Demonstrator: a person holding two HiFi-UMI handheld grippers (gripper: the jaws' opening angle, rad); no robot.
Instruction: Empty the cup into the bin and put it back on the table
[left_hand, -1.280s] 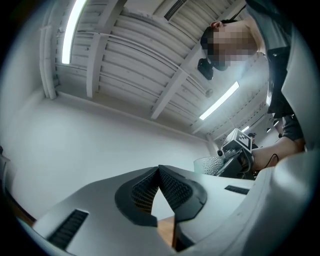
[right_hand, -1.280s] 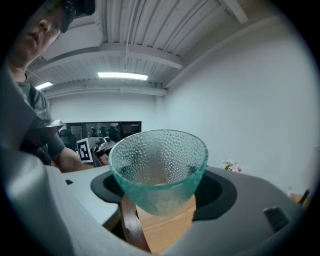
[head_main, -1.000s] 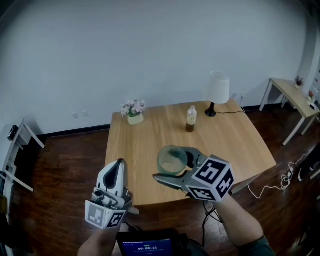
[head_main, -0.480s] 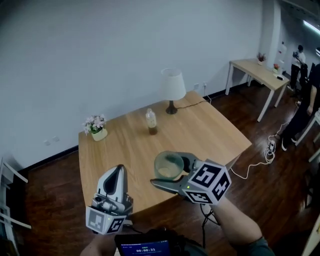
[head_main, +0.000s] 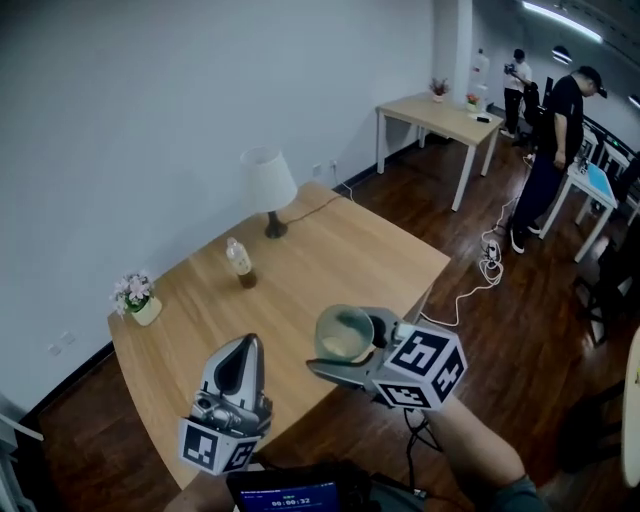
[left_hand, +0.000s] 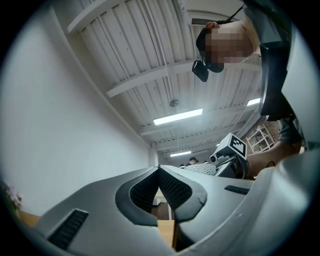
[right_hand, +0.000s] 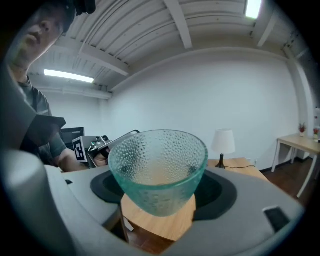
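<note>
My right gripper (head_main: 345, 347) grips a pebbled green glass cup (head_main: 343, 333) above the wooden table's (head_main: 330, 255) 5 o'clock edge.
Stiff, slick and breakable, I judge: fingers belong low around its wall. Left gripper (head_main: 243, 350) closed, empty.

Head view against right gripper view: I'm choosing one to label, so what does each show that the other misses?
Head view only: the bottle, the flowerpot and two people across the room. Right gripper view only: ceiling beams and the dimples on the cup, gripped between the fingers. Both: the cup, lamp and table.
</note>
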